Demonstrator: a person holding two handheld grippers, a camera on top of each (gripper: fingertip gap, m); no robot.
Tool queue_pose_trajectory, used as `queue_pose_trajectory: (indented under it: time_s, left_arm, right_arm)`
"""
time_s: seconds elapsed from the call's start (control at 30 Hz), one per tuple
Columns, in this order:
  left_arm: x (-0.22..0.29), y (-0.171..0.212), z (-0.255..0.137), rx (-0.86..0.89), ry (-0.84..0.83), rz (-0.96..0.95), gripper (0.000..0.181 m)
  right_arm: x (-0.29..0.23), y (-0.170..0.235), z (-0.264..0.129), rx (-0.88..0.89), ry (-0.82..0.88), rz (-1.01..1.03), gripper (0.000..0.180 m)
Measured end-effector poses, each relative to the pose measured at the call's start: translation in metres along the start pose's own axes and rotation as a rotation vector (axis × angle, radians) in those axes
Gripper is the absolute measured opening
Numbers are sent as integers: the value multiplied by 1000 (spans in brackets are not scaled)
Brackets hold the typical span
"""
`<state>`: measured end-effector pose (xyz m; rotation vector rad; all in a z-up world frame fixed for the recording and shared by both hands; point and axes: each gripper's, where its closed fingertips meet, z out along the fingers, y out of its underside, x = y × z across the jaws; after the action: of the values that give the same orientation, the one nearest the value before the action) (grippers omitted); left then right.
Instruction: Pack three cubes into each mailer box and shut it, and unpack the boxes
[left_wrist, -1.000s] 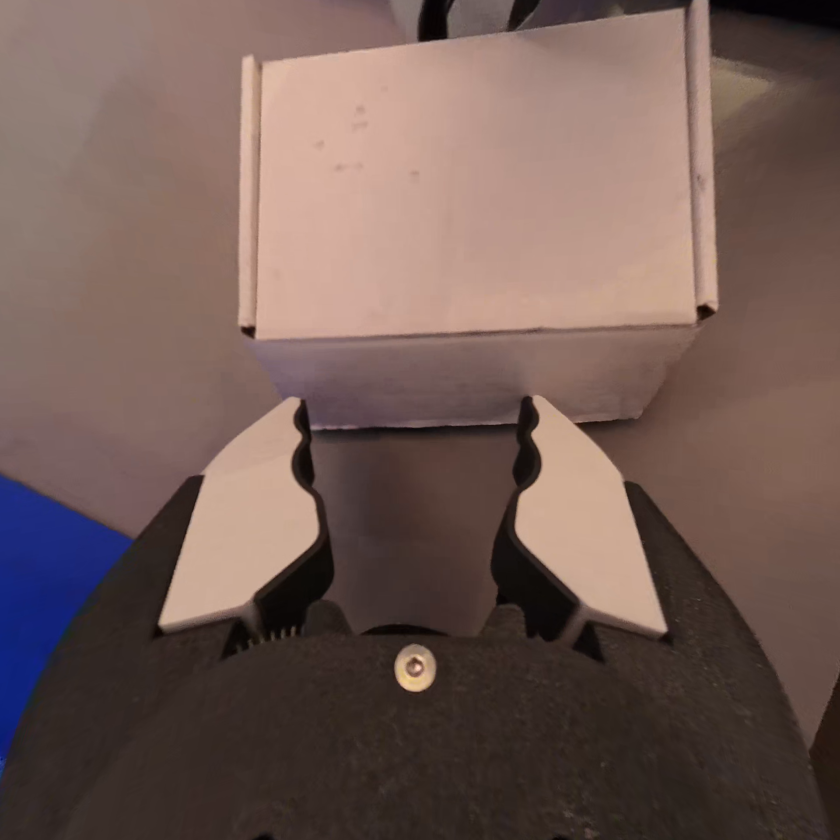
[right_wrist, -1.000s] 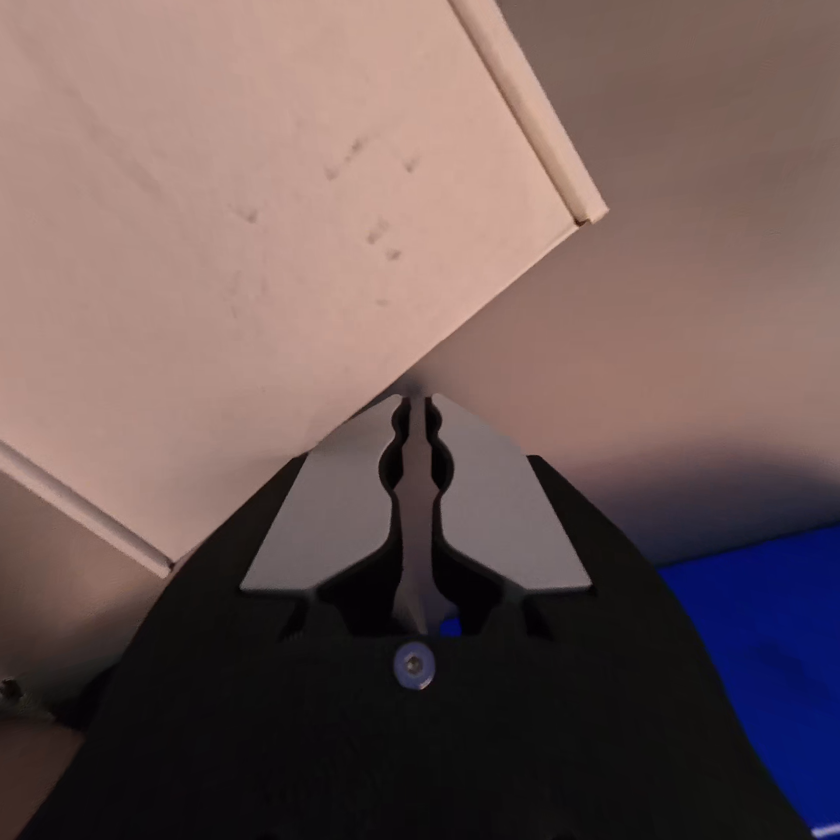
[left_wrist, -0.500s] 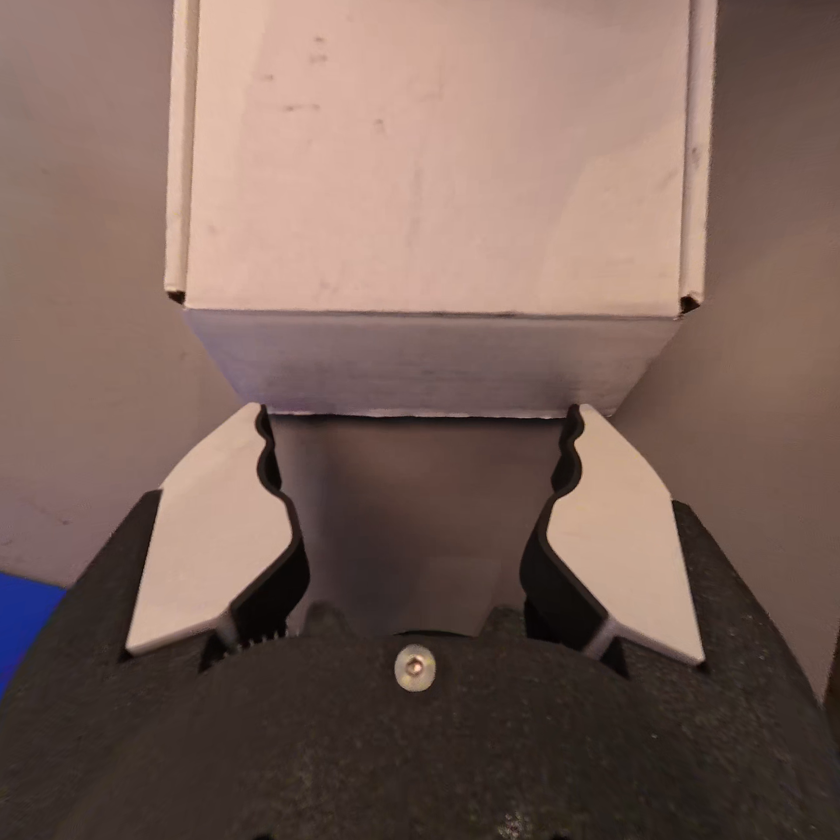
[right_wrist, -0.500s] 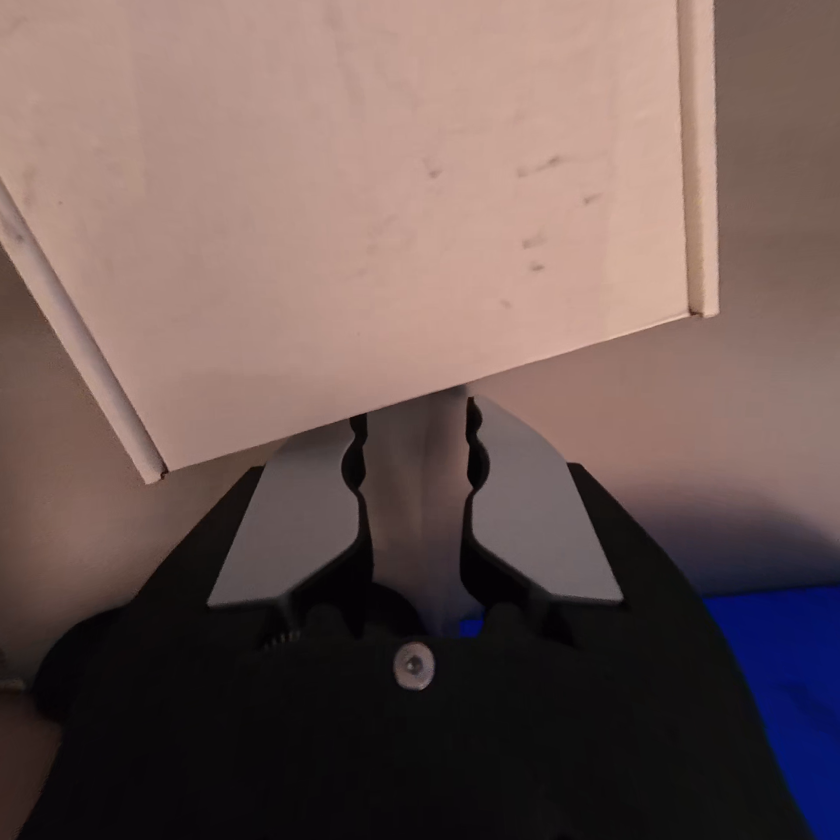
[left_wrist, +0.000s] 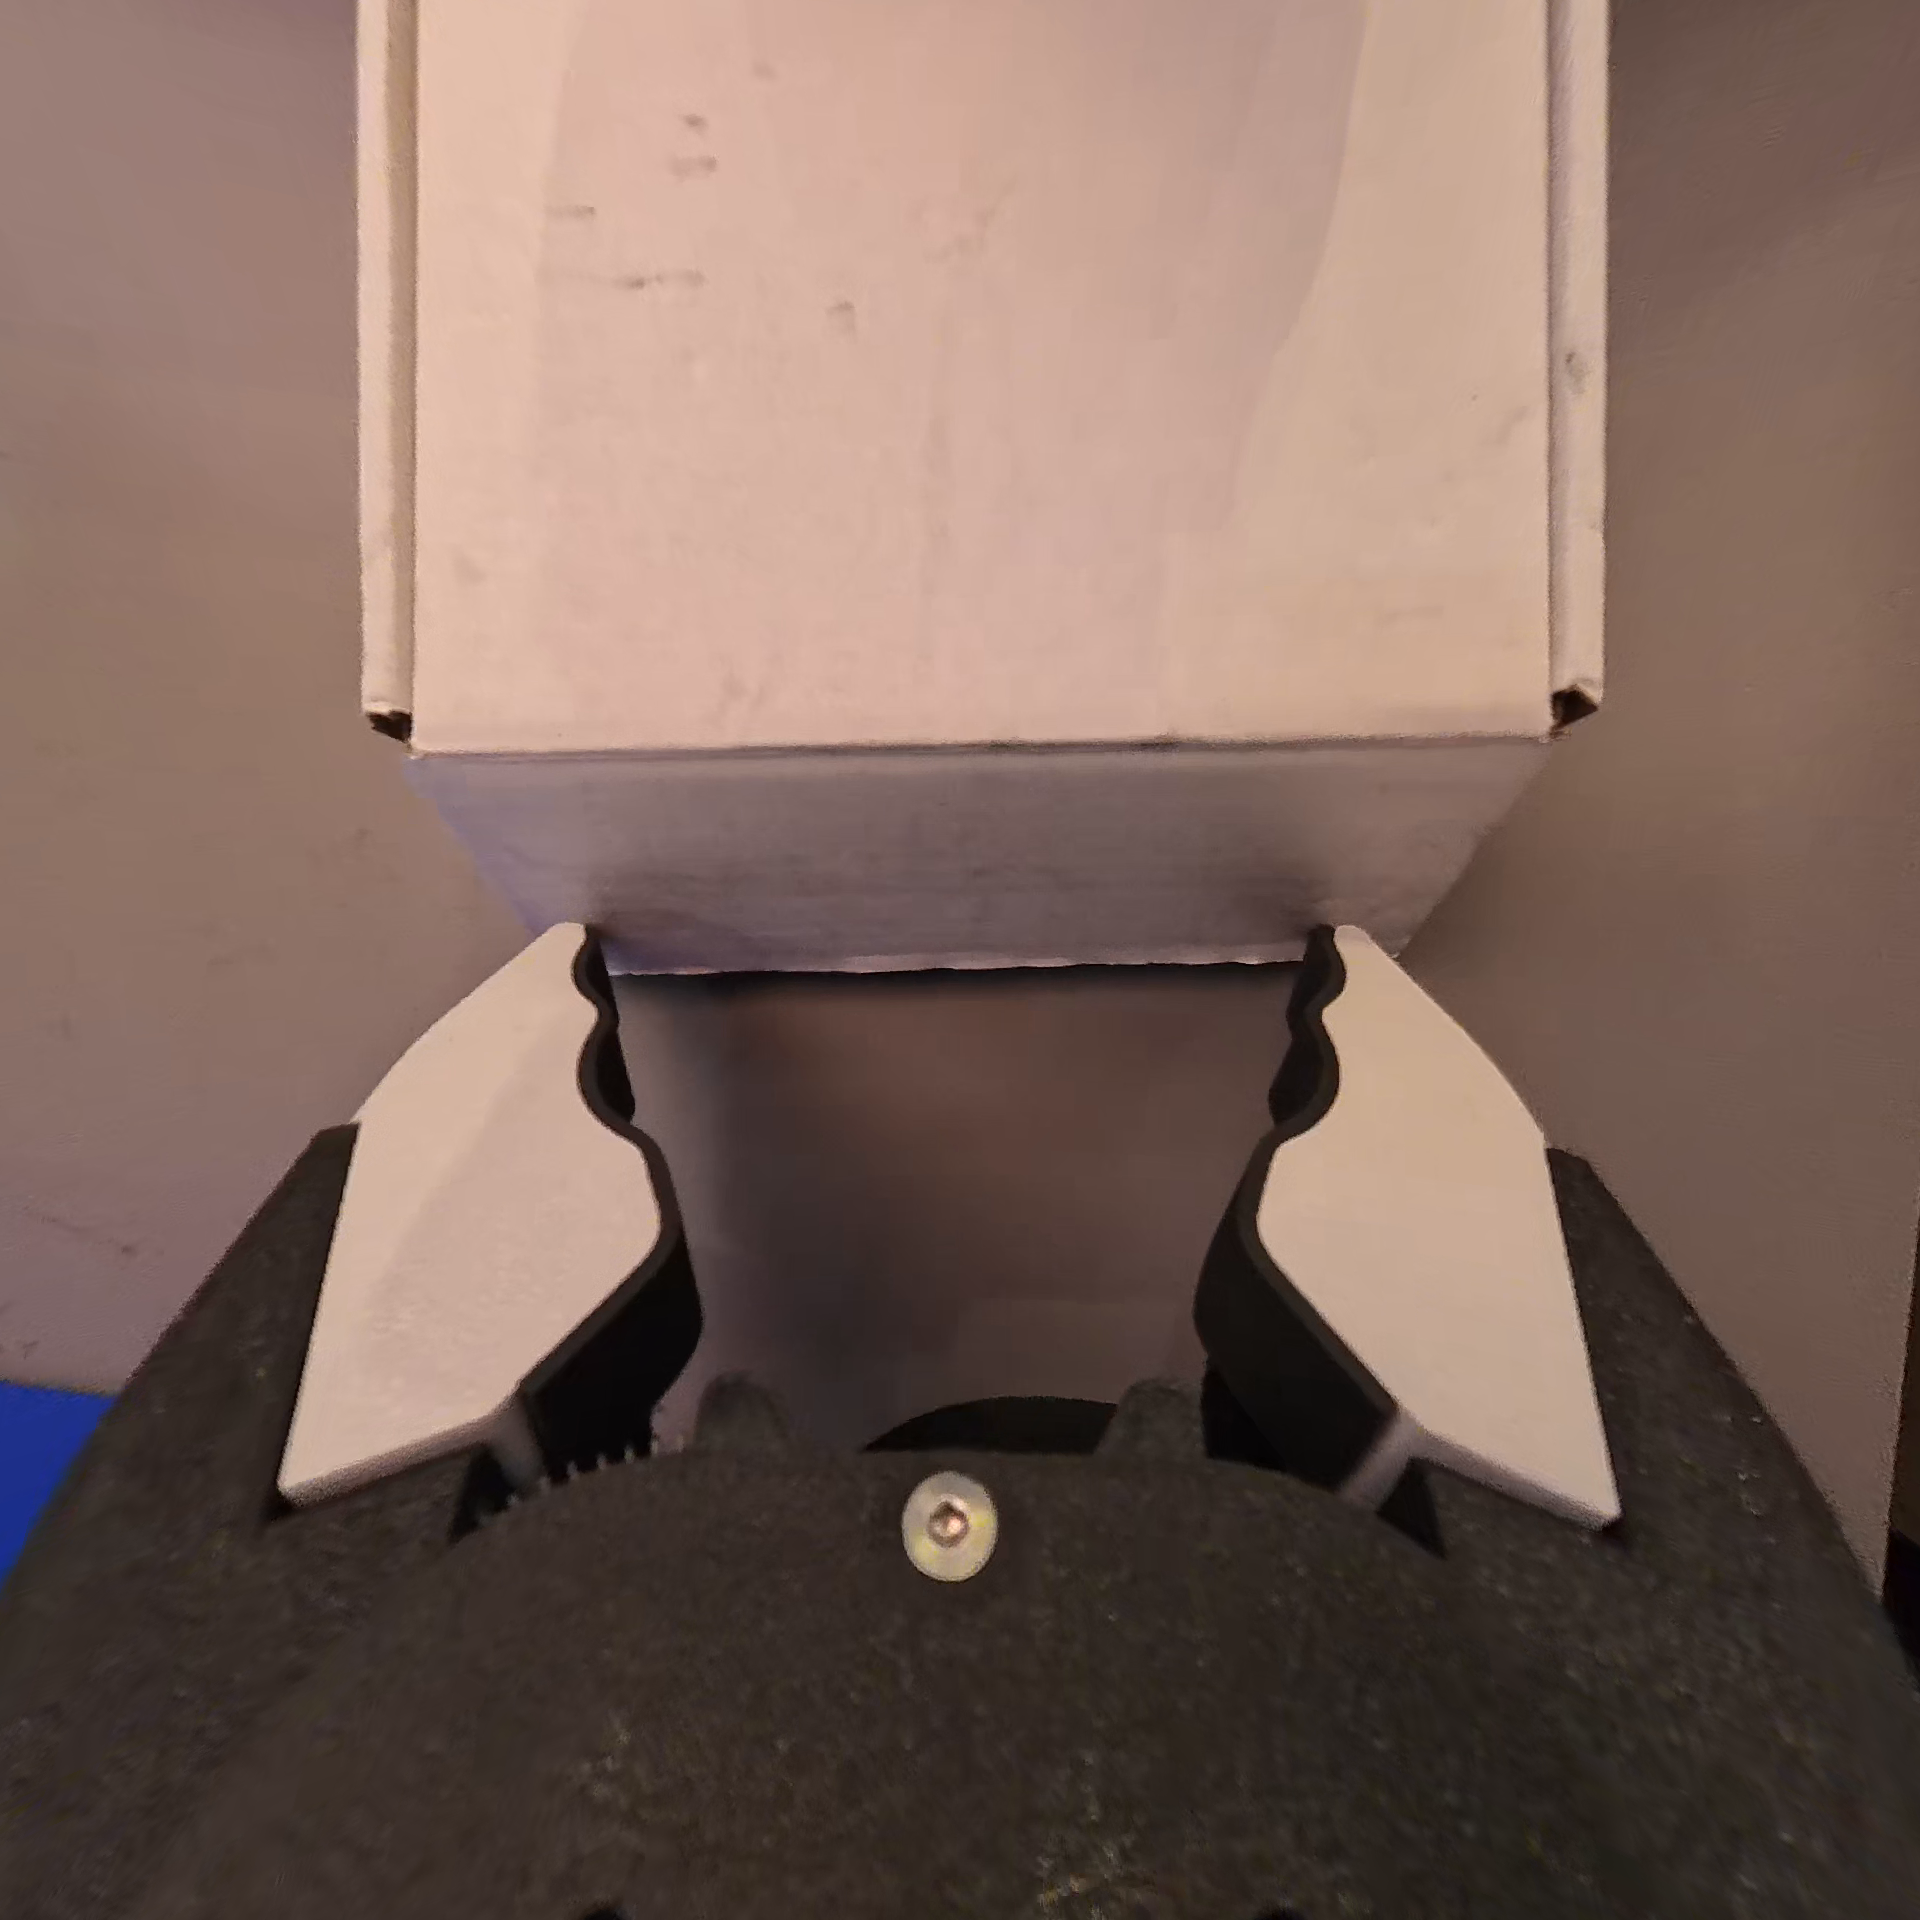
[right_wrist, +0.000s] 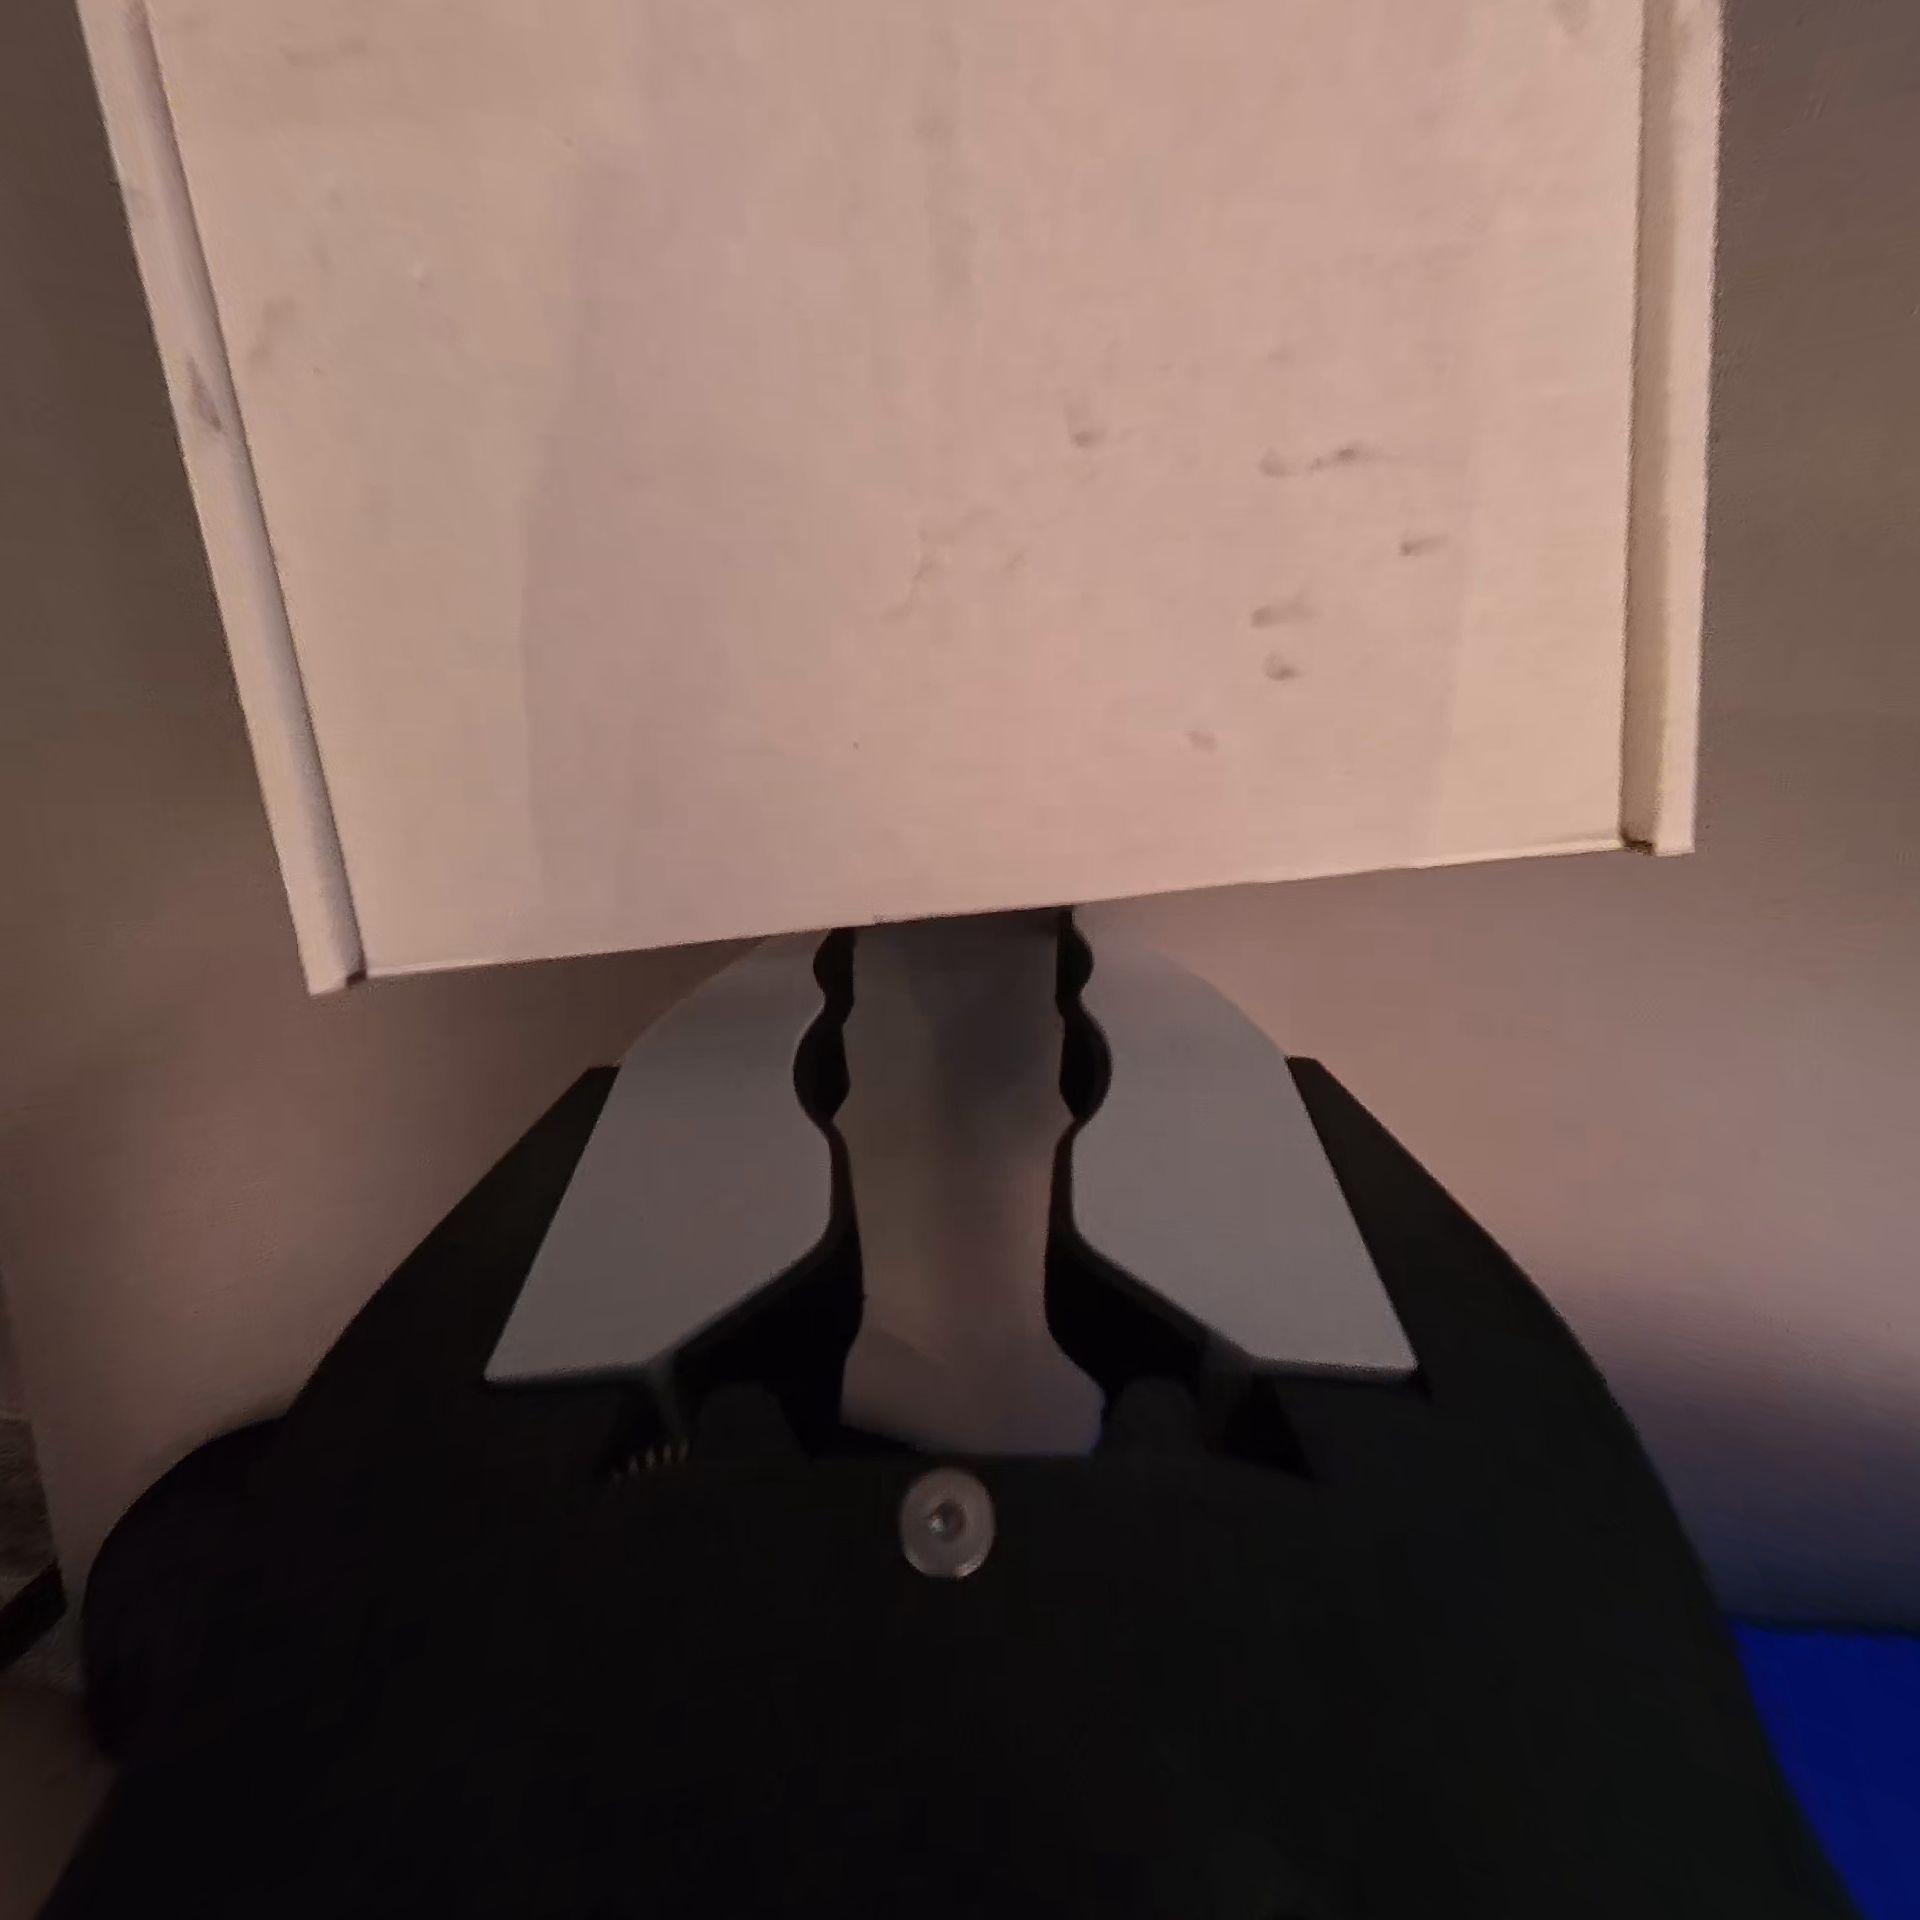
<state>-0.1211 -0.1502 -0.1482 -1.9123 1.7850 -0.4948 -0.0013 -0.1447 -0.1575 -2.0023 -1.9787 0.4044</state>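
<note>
Two grippers meet one white mailer box (left_wrist: 977, 416) from opposite sides. The box sits shut on a pale grey-beige tabletop (left_wrist: 177, 727), its lid flat, with a few small dark scuffs on top.

From the left wrist view, the left gripper (left_wrist: 954, 951) has its fingers spread wide, nearly as wide as the near wall of the box. Both fingertips (left_wrist: 582, 956) reach the lower edge of that wall, close to its two bottom corners; whether they press on the cardboard or only sit just beside it, I cannot tell. Nothing lies between them except shaded tabletop. Folded side flaps run along the left and right edges of the lid, each ending in a small dark notch at the near corner. A sliver of blue surface (left_wrist: 52, 1444) shows at the left edge, near the gripper body.

From the right wrist view, the right gripper (right_wrist: 956, 940) is parted by a narrower gap, holding nothing. Its tips sit just under the near edge of the box lid (right_wrist: 883, 468), which fills most of the upper frame and is turned slightly, the left corner nearer. Contact cannot be judged there. More blue surface (right_wrist: 1818, 1714) appears at the lower right.
</note>
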Motion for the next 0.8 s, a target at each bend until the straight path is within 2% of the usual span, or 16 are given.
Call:
queue_pose_trajectory:
  time_s: [0.03, 0.27, 0.47, 0.8]
  left_arm:
    - [1, 1, 0, -4, 4, 9, 122]
    - [4, 1, 0, 4, 22, 25, 122]
    - [4, 3, 2, -5, 15, 50, 123]
    - [4, 0, 9, 1, 12, 34, 124]
  right_arm:
    - [-1, -1, 0, 6, -2, -6, 40]
    - [-6, -3, 1, 22, -5, -57, 39]
    - [7, -6, -4, 29, 138, -103, 63]
    - [7, -12, -1, 81, 129, -120, 63]
